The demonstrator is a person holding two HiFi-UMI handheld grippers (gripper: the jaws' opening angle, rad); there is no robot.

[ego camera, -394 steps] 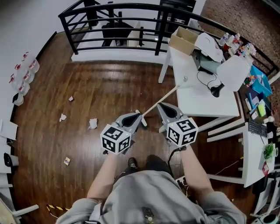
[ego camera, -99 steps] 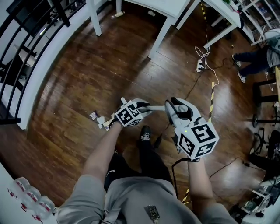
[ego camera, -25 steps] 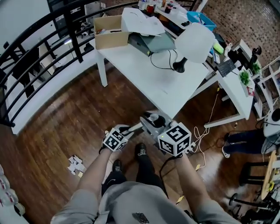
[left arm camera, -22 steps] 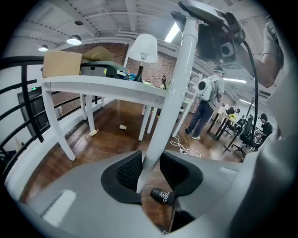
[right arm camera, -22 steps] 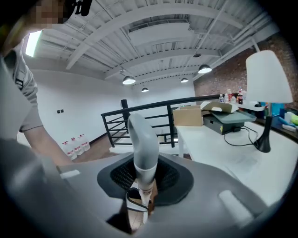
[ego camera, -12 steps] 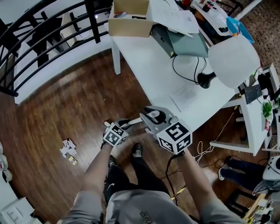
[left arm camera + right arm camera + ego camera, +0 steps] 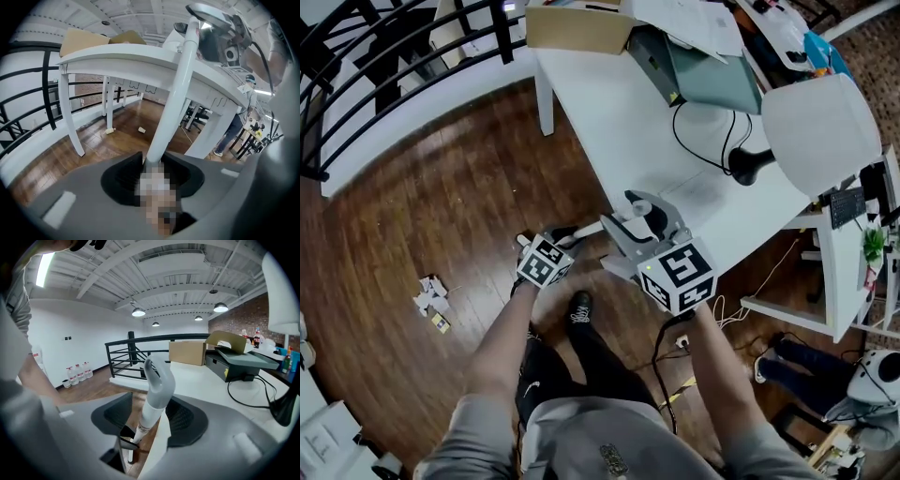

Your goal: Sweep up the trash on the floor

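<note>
On the dark wooden floor (image 7: pixel 441 206), at the left of the head view, we see one small heap of white paper scraps (image 7: pixel 425 294), well apart from both grippers. We count one long white broom handle (image 7: pixel 173 108) with a grey plastic grip (image 7: pixel 159 376) at its top. The left gripper (image 7: pixel 153 164) is clamped on the white part. The jaws of the right gripper (image 7: pixel 150 416) have just been opening and stand apart, with the grey grip between them but not pressed. One large white table (image 7: pixel 628 141) is just beside the right gripper, and the grip reaches over its edge. It carries one brown cardboard box (image 7: pixel 572 26) and one lamp with a white shade (image 7: pixel 820 122). Under the table lie two small light pieces (image 7: pixel 141 129). One black metal railing (image 7: pixel 394 47) closes the floor behind.
</note>
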